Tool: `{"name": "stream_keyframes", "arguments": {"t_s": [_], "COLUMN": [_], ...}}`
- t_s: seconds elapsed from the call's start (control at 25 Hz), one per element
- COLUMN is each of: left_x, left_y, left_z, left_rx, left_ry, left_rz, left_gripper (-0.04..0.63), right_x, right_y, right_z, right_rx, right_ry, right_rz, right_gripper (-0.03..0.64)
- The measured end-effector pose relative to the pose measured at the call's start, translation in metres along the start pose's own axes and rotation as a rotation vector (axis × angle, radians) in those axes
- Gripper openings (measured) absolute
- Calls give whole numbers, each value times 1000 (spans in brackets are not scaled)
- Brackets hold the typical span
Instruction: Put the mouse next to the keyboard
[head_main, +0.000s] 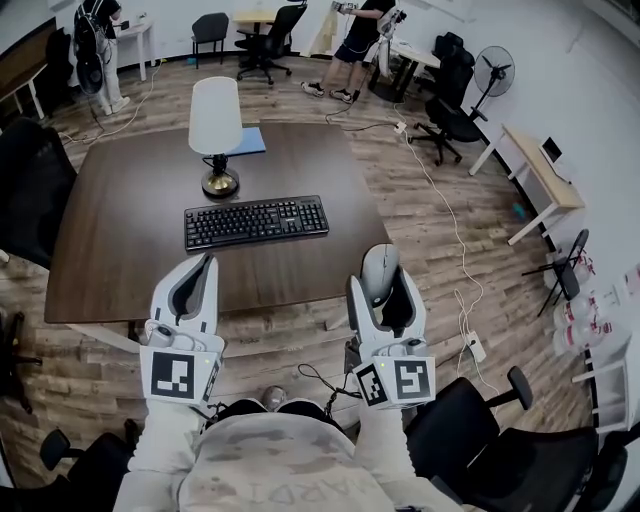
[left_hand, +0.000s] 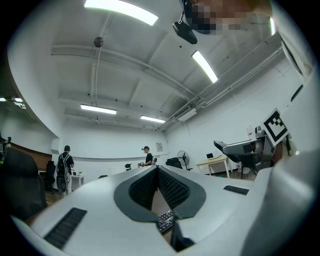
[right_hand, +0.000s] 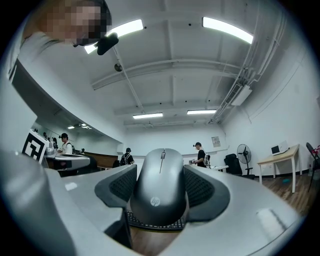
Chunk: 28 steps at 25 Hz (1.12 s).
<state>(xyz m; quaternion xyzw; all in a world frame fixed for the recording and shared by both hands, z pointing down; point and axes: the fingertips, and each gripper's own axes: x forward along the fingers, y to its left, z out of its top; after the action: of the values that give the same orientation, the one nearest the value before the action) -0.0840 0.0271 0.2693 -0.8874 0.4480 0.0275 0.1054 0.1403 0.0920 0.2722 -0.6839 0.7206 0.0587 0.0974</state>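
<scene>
A black keyboard (head_main: 256, 221) lies across the middle of the dark wooden table (head_main: 120, 260). A grey mouse (head_main: 379, 272) is clamped in my right gripper (head_main: 383, 280), which hovers off the table's near right corner, tilted upward. In the right gripper view the mouse (right_hand: 161, 186) fills the space between the jaws, and a strip of the keyboard (right_hand: 152, 222) shows under it. My left gripper (head_main: 197, 278) is shut and empty, over the table's front edge. In the left gripper view my left gripper (left_hand: 158, 172) has its pads together, with a bit of keyboard (left_hand: 164, 221) below.
A table lamp (head_main: 216, 135) with a white shade stands behind the keyboard, beside a blue sheet (head_main: 247, 141). Office chairs (head_main: 452, 108), a fan (head_main: 494, 67) and a side desk (head_main: 540, 165) stand to the right. Cables (head_main: 450, 230) run over the floor. People stand at the far wall.
</scene>
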Motion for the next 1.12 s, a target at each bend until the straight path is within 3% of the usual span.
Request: {"name": "stream_keyframes", "arguments": {"t_s": [0.56, 1.12], "left_x": [43, 109], "left_y": [-25, -7], "left_z": [-4, -22], "left_rx": [28, 7], "left_ry": [3, 12], "left_rz": [13, -39], "left_gripper": [6, 6], "right_x": [21, 77], "right_y": [-48, -74], "right_z": [-18, -34], "right_rx": [43, 35], "right_ry": [3, 22], "right_rz": [18, -29], "right_gripper": [305, 305]}}
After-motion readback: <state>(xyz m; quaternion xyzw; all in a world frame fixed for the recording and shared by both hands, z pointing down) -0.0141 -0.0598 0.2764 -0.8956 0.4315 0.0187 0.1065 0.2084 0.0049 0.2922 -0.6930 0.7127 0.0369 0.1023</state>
